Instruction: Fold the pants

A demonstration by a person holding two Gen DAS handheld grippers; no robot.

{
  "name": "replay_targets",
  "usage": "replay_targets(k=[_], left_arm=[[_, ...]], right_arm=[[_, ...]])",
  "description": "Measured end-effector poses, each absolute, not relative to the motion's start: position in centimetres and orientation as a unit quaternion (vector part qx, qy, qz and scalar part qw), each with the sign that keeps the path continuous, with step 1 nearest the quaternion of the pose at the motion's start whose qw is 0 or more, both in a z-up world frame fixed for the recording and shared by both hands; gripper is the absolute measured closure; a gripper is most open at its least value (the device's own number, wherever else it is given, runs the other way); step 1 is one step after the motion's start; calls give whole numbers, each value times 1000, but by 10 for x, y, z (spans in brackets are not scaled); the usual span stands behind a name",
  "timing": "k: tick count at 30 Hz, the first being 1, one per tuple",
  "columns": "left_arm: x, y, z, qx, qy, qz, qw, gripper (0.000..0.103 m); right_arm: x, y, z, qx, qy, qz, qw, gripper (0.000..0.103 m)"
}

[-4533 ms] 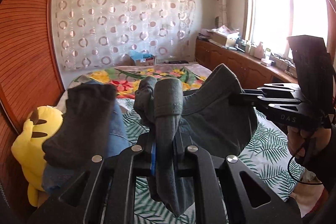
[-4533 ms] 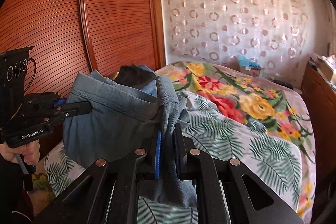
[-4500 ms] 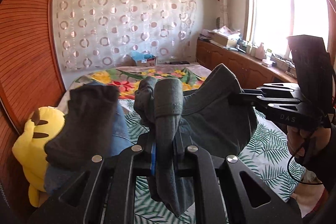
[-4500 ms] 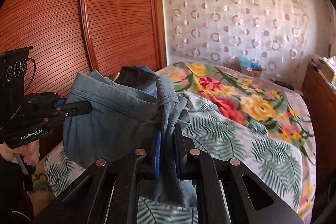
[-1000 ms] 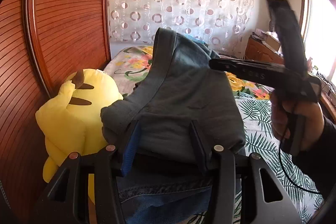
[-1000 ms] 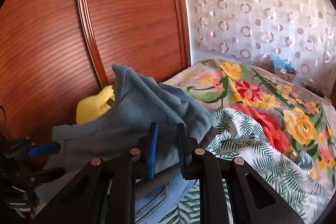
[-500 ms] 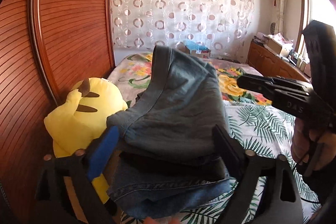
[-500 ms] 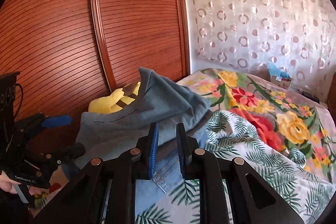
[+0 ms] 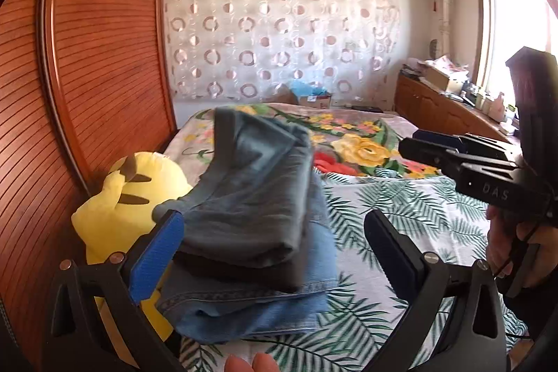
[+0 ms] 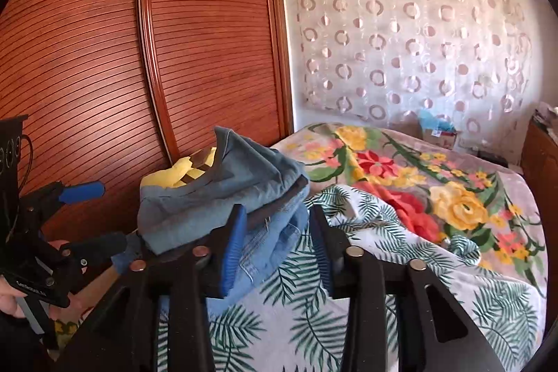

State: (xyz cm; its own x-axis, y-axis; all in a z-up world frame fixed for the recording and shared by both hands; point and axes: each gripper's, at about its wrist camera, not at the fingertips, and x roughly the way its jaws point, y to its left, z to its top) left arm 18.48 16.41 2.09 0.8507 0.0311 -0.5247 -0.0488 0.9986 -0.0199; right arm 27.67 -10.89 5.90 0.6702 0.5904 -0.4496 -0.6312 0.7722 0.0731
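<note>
Partly hidden: yellow plush point(image 9: 115, 197) behind folded pants point(image 9: 254, 197).

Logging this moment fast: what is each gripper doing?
Left gripper: open, holding nothing.
Right gripper: open, holding nothing; folded grey-blue pants lie free.

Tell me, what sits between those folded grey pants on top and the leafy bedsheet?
In the left wrist view, the grey pants rest on a dark folded garment, then folded blue jeans, which lie on the leaf-print sheet.
</note>
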Motion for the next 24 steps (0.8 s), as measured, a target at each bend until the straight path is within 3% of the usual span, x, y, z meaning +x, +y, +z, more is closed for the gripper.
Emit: replay_targets(k=[2, 24], left_arm=[[181, 158, 24, -12, 270, 17, 963, 0], [129, 70, 28, 1, 257, -14, 966, 0]], right_arm=[[268, -115, 61, -38, 230, 331, 915, 49], [150, -180, 64, -15, 225, 254, 940, 46]])
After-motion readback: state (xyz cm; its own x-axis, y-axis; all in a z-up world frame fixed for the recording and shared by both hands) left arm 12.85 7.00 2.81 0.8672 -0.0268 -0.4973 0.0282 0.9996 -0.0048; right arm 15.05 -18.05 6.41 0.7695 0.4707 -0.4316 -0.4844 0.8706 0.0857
